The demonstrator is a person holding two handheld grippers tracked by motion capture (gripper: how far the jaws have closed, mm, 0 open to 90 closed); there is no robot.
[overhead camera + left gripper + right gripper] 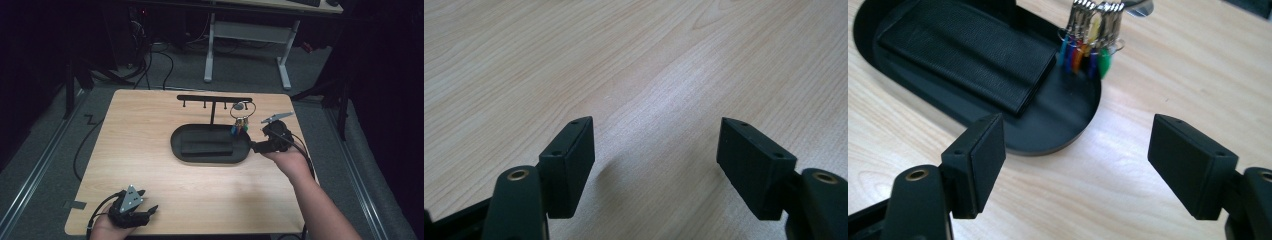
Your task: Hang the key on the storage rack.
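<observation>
Hanging off the rack's (214, 98) 3 o'clock hook, those keys (1088, 50) (light, jangly) will swing; pinch the metal ring (243, 109). Your right gripper (1075, 165) and left gripper (656, 165) both gape empty.

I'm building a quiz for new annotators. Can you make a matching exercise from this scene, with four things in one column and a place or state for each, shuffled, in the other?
Things:
1. bunch of keys with coloured tags
2. flat black wallet
3. left gripper
4. right gripper

Places or states:
A. open, at the oval black tray's right end
B. hanging from the black T-shaped rack
C. open, over bare wood near the light wooden table's front-left corner
D. lying flat inside the tray

Pairs: 1-B, 2-D, 3-C, 4-A
</observation>
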